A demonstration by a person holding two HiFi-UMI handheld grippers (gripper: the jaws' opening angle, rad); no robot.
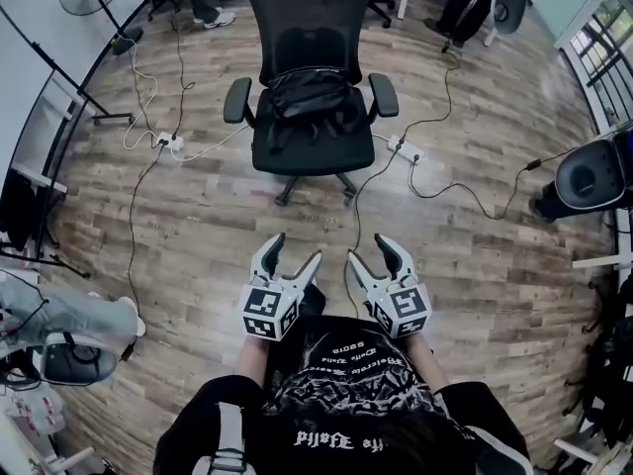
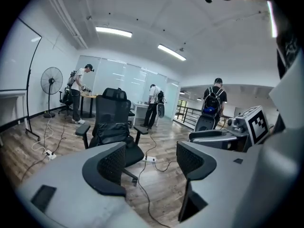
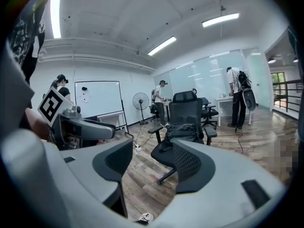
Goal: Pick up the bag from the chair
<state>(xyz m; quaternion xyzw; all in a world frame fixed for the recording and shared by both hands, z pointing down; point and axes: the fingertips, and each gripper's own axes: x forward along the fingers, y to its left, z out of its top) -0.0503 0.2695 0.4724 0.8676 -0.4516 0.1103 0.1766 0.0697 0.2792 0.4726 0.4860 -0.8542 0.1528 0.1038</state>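
A black bag (image 1: 309, 102), soft and crumpled, slumps on the seat of a black mesh-backed chair (image 1: 312, 18) – its edges hard to tell from the dark seat. Open wood-plank floor (image 1: 475, 265), crossed by thin cables (image 1: 465, 188), lies before it. The 2 tools – left gripper (image 1: 297, 247) and right gripper (image 1: 368, 248) – hover well short, jaws apart, holding nothing.

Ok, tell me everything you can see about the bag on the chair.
The bag is black, soft-looking with a slight sheen, and slumped. It sits on the seat of the black office chair, leaning back against the mesh backrest, between the two armrests. Dark straps trail from it toward the seat's front edge. Only the chair touches it; the left tool and right tool are open, empty and well short of it.
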